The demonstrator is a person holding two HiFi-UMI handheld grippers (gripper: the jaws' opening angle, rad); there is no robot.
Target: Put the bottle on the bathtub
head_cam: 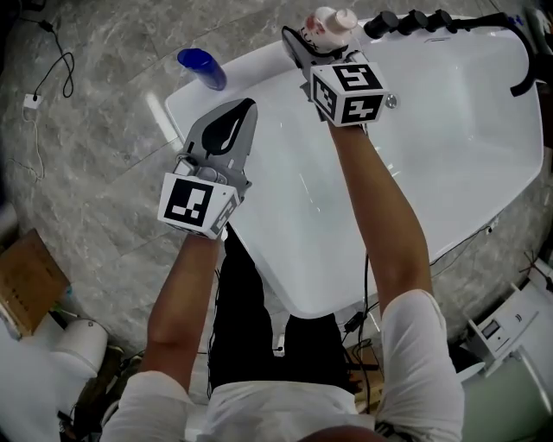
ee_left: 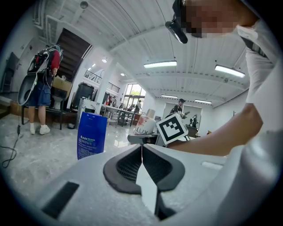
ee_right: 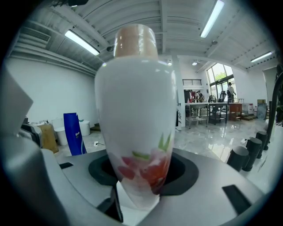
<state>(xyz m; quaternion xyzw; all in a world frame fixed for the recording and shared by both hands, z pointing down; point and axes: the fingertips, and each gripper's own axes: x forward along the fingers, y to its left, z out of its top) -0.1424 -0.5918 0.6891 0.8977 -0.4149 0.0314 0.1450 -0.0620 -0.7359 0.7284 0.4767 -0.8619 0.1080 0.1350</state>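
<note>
Bathtub [head_cam: 458,147]: white, fills the centre and right of the head view, on a grey marble floor [head_cam: 95,129]. Both forearms reach over it from below. L tongs [head_cam: 248,110] sit over the tub's near-left rim. The L gripper view shows these tongs [ee_left: 142,152] pressed fully together with nothing between them. R tongs [head_cam: 315,39] reach to the tub's far rim and clamp the bottle [head_cam: 331,26]. In the head view the bottle is only a small white body w/ red print and a pale pink cap, at the frame's top edge. The R gripper view fills in the grip: R tongs [ee_right: 139,190] close on the lower end of the bottle [ee_right: 137,110], w/ the cap pointing away from the camera and the flower print just above the pads. Only the L gripper view shows the bottle [ee_left: 145,124] side-on, w/ "LUX" lettering, next to the R marker cube [ee_left: 172,128]. Its base is hidden there, so contact w/ the rim cannot be told from any view. Blue bottle [head_cam: 202,69]: stands at the tub's far-left rim edge, well apart from both tongs, and appears upright in the L gripper view [ee_left: 91,134] and the R gripper view [ee_right: 73,133]. Black knobs [head_cam: 413,21]: a row on the far rim, just right of the held bottle, also seen at the lower right of the R gripper view [ee_right: 241,156]. Only the L gripper view shows a standing person w/ backpack [ee_left: 42,84] in the bkgd.
</note>
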